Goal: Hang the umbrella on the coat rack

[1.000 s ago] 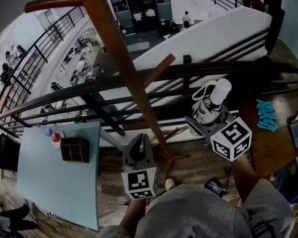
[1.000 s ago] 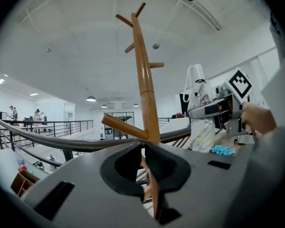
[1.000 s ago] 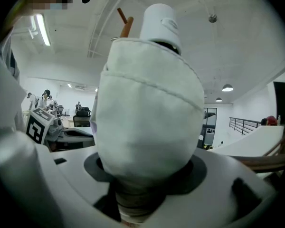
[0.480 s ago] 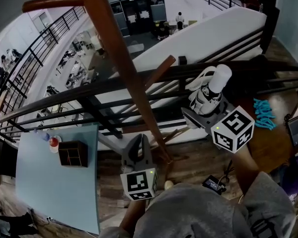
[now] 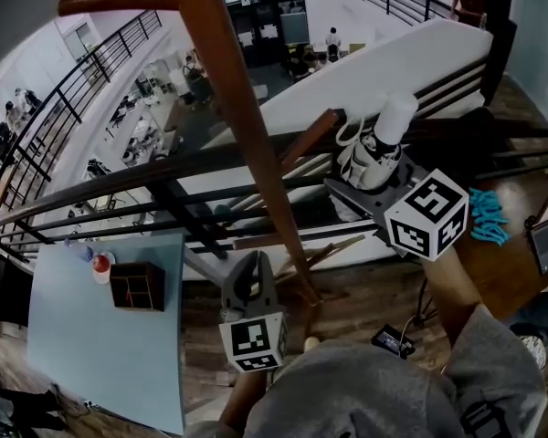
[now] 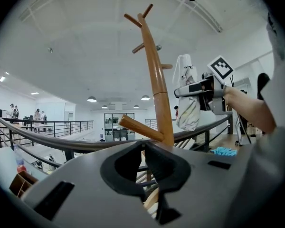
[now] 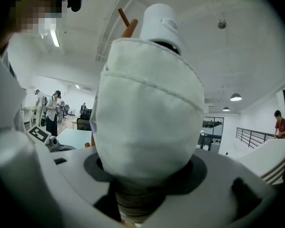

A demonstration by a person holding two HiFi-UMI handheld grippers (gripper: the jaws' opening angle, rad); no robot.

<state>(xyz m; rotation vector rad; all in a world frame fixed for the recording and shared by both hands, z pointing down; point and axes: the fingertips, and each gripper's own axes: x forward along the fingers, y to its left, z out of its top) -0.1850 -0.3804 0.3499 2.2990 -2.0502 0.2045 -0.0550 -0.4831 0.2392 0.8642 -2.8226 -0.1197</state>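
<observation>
— Gripped where?
— Pinched upright in the right gripper (image 5: pixel 363 186): folded white umbrella (image 5: pixel 376 153), with the coat rack (image 5: pixel 242 126) just off that gripper's left.
— And the left gripper (image 5: pixel 254 265)?
— Pressed together, holding nothing, pointed at the rack's lower pole.

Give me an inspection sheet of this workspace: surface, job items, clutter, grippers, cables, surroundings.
Surface: wooden plank floor; light blue table at left.
Job's things: brown wooden coat rack upright; folded white fabric umbrella held beside it, not yet hung.
Clutter: small wooden box and red-capped bottle on the table; turquoise bundle at right.
Grippers: right gripper shut on the umbrella; left gripper shut, empty.
Cables: thin black cable by a small black device on the floor.
Surroundings: black metal railing; open hall below with people.
</observation>
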